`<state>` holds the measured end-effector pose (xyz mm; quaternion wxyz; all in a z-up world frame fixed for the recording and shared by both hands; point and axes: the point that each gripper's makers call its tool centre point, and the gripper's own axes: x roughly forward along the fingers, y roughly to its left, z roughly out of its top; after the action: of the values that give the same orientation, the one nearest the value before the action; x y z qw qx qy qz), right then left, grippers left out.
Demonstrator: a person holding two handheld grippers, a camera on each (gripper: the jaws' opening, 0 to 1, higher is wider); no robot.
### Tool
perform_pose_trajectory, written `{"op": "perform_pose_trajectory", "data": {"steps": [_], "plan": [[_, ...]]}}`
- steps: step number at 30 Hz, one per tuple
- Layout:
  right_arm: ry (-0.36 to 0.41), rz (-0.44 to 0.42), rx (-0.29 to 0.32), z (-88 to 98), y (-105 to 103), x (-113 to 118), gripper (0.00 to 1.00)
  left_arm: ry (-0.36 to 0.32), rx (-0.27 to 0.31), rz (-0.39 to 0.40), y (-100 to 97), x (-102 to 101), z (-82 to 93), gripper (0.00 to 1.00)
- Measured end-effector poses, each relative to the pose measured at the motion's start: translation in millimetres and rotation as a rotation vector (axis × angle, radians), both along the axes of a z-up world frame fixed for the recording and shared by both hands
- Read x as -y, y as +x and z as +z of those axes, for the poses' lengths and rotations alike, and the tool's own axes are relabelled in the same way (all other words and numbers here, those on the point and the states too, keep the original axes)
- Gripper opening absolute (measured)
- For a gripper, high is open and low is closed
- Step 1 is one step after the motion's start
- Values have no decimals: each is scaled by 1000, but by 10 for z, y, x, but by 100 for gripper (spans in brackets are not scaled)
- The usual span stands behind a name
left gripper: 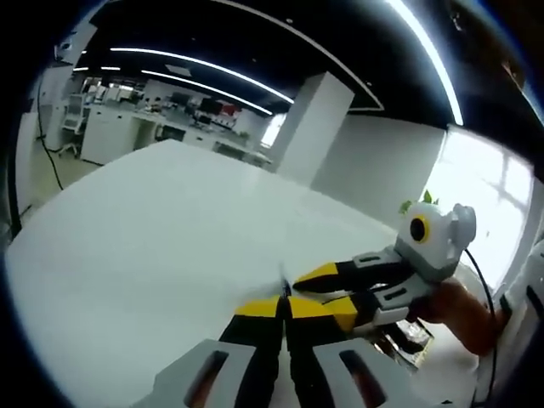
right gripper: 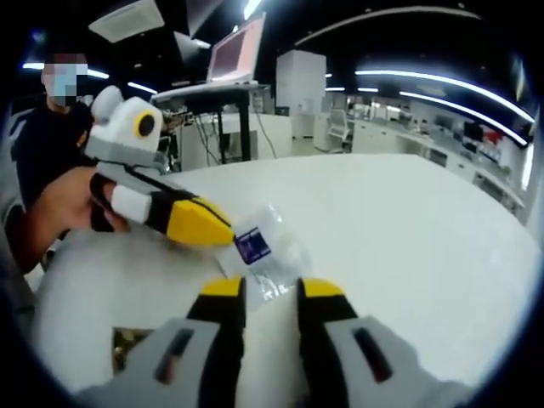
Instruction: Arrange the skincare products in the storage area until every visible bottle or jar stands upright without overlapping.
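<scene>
Left tool [left gripper: 285, 308] pressed together, right tool [right gripper: 270, 289] spread behind clear bottle [right gripper: 270, 246] (blue label), white table [right gripper: 408, 229]

- an open-plan office or lab floor, large and bright.
- long strip lights [left gripper: 204, 81] run across a dark ceiling [left gripper: 280, 34].
- rows of desks with monitors [left gripper: 170, 115] stand at the far side.
- a square white column [left gripper: 310, 127] rises mid-room, beside big windows [left gripper: 489, 200].
- a laptop on a stand [right gripper: 234, 51] sits behind the wide white table [left gripper: 161, 221].
</scene>
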<state>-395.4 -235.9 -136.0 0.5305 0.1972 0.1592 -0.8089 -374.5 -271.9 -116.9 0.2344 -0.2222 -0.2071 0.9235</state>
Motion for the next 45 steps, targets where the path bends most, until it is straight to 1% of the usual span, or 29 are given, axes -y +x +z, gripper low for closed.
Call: {"op": "perform_pose_trajectory", "data": {"steps": [3, 8, 14, 16, 18, 19, 23, 25, 26, 30, 34, 36, 41, 45], "plan": [[-55, -16, 13, 76, -6, -6, 24, 11, -11, 8, 10, 16, 41, 0], [-75, -29, 8, 124, -11, -38, 24, 41, -20, 18, 25, 44, 83, 0], [-114, -45, 39, 166, 17, -52, 24, 63, -35, 27, 54, 51, 145, 0], [-135, -45, 62, 171, 37, -48, 24, 71, -35, 28, 68, 50, 158, 0], [-178, -41, 105, 191, 71, -23, 24, 88, -37, 29, 85, 55, 185, 0], [-186, -46, 119, 190, 70, -31, 24, 97, -39, 31, 93, 58, 199, 0], [-217, -45, 146, 206, 89, -24, 24, 139, -44, 35, 135, 61, 250, 0], [-244, -39, 174, 233, 122, -4, 23, 154, -44, 37, 159, 63, 266, 0], [-260, -39, 178, 257, 127, -2, 22, 158, -44, 39, 165, 65, 272, 0], [-293, -32, 173, 349, 173, 2, 20, 181, -47, 43, 201, 62, 301, 0], [-301, -41, 152, 408, 171, -45, 12, 183, -49, 51, 223, 77, 313, 0], [-303, -42, 146, 426, 179, -58, 10, 184, -46, 50, 237, 71, 310, 0], [-311, -51, 141, 464, 204, -103, 6, 158, -43, 50, 270, 36, 293, 0], [-306, -55, 118, 498, 236, -141, 4, 135, -38, 43, 285, -2, 274, 0]]}}
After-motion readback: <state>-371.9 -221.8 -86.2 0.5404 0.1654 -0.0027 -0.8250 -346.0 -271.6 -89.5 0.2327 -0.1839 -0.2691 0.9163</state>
